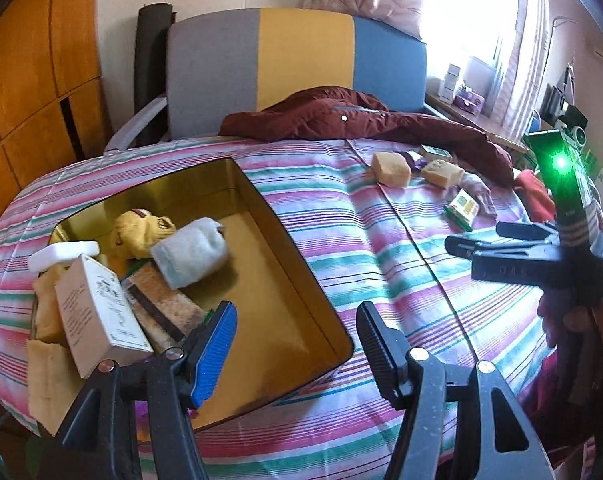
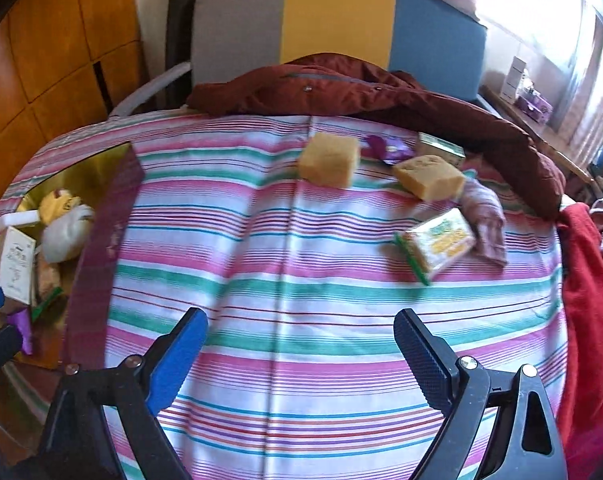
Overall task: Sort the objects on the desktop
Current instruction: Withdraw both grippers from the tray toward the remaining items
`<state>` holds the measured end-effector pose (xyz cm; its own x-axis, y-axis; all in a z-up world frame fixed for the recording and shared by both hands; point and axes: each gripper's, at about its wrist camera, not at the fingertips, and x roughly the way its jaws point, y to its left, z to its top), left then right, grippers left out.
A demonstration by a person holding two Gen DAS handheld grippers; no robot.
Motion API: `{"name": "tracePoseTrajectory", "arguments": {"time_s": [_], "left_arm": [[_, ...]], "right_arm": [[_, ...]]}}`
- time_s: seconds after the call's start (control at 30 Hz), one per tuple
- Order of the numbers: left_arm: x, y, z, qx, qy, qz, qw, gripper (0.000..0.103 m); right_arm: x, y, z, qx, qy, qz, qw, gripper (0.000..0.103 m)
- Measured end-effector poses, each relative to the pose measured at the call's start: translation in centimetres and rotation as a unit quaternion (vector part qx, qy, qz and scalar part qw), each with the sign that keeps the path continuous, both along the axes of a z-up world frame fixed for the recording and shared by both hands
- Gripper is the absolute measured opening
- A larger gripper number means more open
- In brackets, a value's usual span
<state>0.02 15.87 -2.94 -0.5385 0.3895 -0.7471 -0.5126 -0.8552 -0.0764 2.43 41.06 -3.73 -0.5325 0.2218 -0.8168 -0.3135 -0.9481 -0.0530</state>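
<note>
Sponges [image 2: 330, 159]: I see two on the striped cloth [image 2: 285, 264], beside a packet [image 2: 437, 242].
Box [image 1: 301, 280]: at left, holding sorted things.
Left gripper [image 1: 297, 344]: apart, empty, over the box.
Right gripper [image 2: 297, 354]: wide apart, empty, above cloth.

The box [image 1: 301, 280] is glossy gold inside, like polished metal or foil card, on a matt striped cotton cloth [image 2: 301, 300]. Two sponges [image 2: 330, 159] look porous and rough; the packet [image 2: 441, 242] is shiny plastic wrap, the carton [image 1: 101, 312] matt paper. Each claw [image 2: 301, 344] is black plastic with ribbed pads [image 2: 417, 356].
</note>
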Motion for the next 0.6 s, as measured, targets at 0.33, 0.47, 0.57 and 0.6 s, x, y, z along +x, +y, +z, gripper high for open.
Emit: {"name": "tracePoseTrajectory", "arguments": {"time_s": [0.33, 0.47, 0.57, 0.6], "left_arm": [[-0.3, 2.1, -0.5, -0.005, -0.010, -0.022, 0.9997, 0.063], [-0.3, 3.2, -0.6, -0.007, -0.013, -0.034, 0.9993, 0.063], [-0.4, 4.0, -0.8, -0.007, -0.018, -0.043, 0.9989, 0.063], [-0.4, 4.2, -0.9, -0.008, -0.019, -0.046, 0.9987, 0.063]], "right_arm": [[1.2, 4.8, 0.5, 0.020, -0.007, -0.032, 0.999, 0.098], [1.6, 7.3, 0.6, 0.005, -0.010, -0.036, 0.999, 0.098], [2.0, 9.9, 0.8, -0.024, -0.002, -0.056, 0.998, 0.098], [2.2, 10.7, 0.8, -0.032, 0.001, -0.063, 0.997, 0.098]]}}
